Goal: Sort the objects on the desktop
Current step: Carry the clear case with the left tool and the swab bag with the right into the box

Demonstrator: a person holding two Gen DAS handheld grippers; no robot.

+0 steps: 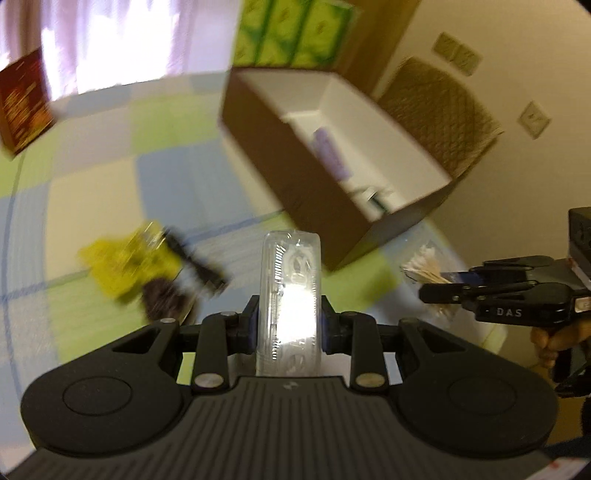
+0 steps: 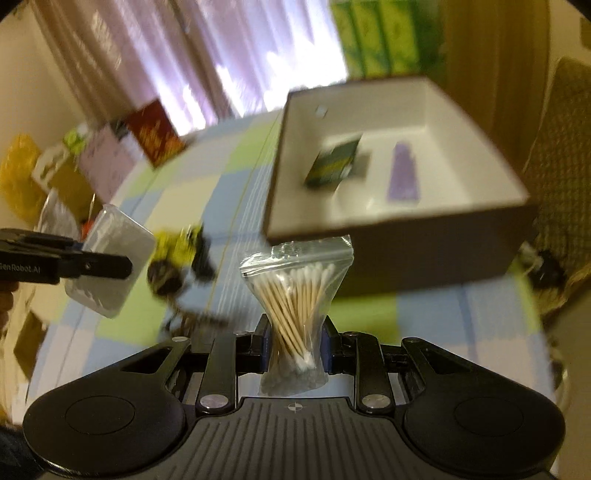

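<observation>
My left gripper (image 1: 290, 325) is shut on a clear plastic case (image 1: 290, 291), held on edge above the chequered table. In the right wrist view the same case (image 2: 110, 258) hangs at the left. My right gripper (image 2: 295, 343) is shut on a zip bag of cotton swabs (image 2: 295, 291), pinched at its middle; the bag (image 1: 424, 267) also shows at the right of the left wrist view. Ahead stands an open brown box (image 2: 424, 92) with white inside. A green packet (image 2: 334, 162) and a purple item (image 2: 404, 173) lie in it. Both views are blurred.
A yellow package (image 1: 129, 264) and dark items (image 1: 195, 262) lie on the chequered cloth (image 1: 92, 192) left of the box. A red box (image 1: 22, 99) stands far left, green cartons (image 1: 291, 33) behind the brown box, a wicker chair (image 1: 439, 107) to the right.
</observation>
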